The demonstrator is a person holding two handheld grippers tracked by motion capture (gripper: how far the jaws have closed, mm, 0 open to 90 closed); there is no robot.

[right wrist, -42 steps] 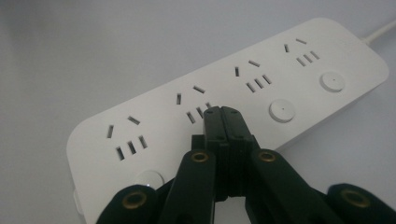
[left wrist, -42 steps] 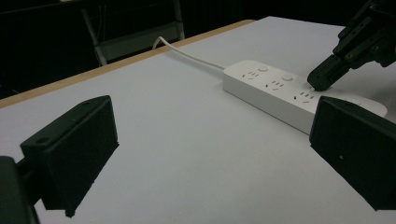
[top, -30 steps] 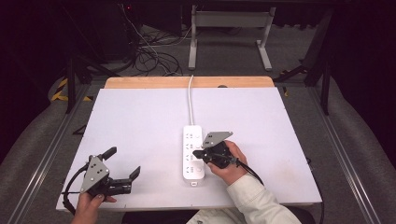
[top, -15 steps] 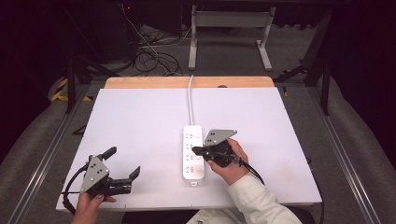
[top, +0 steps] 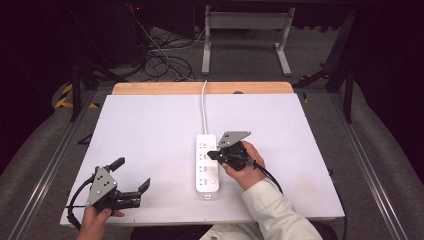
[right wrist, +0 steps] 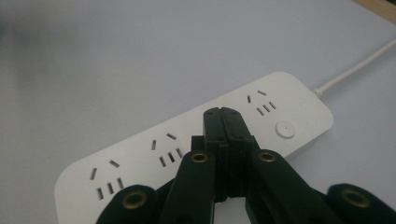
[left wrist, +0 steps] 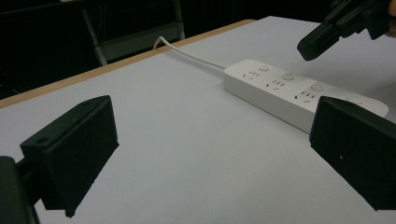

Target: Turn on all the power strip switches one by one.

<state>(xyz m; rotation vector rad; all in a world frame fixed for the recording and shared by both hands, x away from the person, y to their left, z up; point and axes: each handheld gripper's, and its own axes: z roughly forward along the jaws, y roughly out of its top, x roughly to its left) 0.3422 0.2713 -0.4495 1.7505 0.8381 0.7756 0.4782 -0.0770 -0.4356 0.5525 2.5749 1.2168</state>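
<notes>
High view: I am holding the right tool (top: 214, 154) over the power strip (top: 206, 162), which is lying lengthwise near the middle of the tabletop (top: 150, 130), its cord (top: 204, 107) running off the far edge. In the right gripper view, the jaws are pressed together with nothing between them, and the tips are hanging just above the strip's body between two sockets, near a round switch button (right wrist: 283, 128). I judge that I am working the switches with the closed tip; whether the tip is touching the strip I cannot tell, and no button state is readable, so I am treating the pressing as not confirmed.

I am resting the left tool (top: 131, 180) near the front-left corner of the tabletop, jaws spread wide and empty, well apart from the strip.

Room for moving: bare surface is lying on both sides of the strip. The left tool is sitting close to the near edge; the cord is crossing the far half.
</notes>
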